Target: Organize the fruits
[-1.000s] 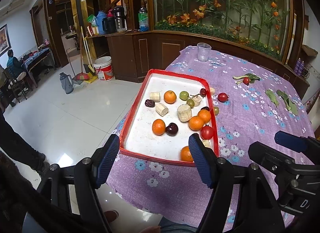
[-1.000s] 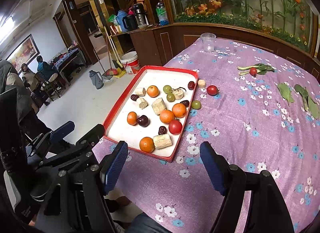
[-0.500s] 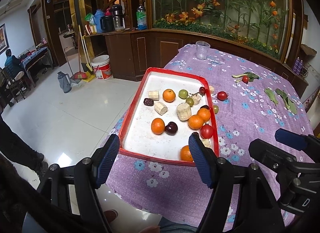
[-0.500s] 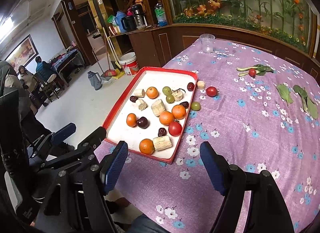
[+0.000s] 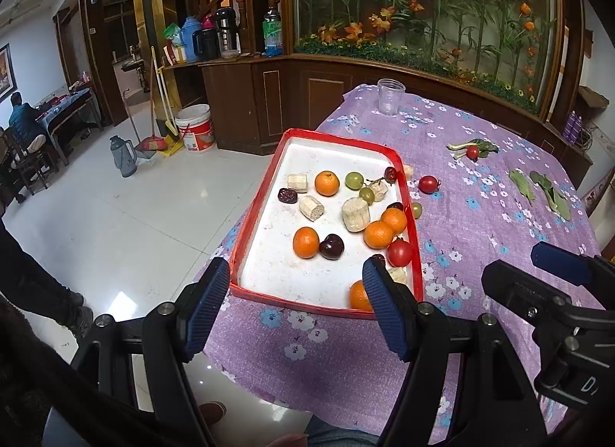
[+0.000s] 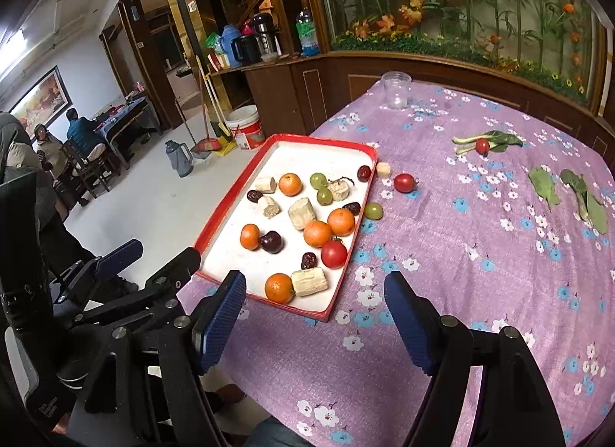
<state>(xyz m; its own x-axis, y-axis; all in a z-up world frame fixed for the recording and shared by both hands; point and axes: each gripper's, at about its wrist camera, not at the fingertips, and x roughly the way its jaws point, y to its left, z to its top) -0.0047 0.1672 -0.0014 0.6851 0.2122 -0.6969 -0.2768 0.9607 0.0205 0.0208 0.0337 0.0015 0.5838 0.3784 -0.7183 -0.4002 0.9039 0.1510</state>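
A red-rimmed white tray (image 5: 253, 216) (image 6: 230, 203) lies on the purple flowered tablecloth near its left edge. It holds several oranges (image 5: 306, 242) (image 6: 279, 287), green grapes (image 6: 318, 180), dark dates, a red tomato (image 6: 333, 253) and pale banana pieces (image 6: 309, 282). Outside the tray's right rim lie a red tomato (image 5: 428, 184) (image 6: 404, 182), a green grape (image 6: 373, 211) and a pale piece (image 6: 383, 169). My left gripper (image 5: 294, 303) hangs open above the tray's near end. My right gripper (image 6: 315, 318) is open over the cloth by the tray's near right corner. Both hold nothing.
A clear plastic cup (image 6: 396, 90) stands at the table's far end. Leafy greens with a small tomato (image 6: 482, 146) and loose leaves (image 6: 544, 186) lie at the right. Wooden cabinets, a bucket (image 5: 193, 127) and people seated at a table (image 6: 78, 130) are beyond the left edge.
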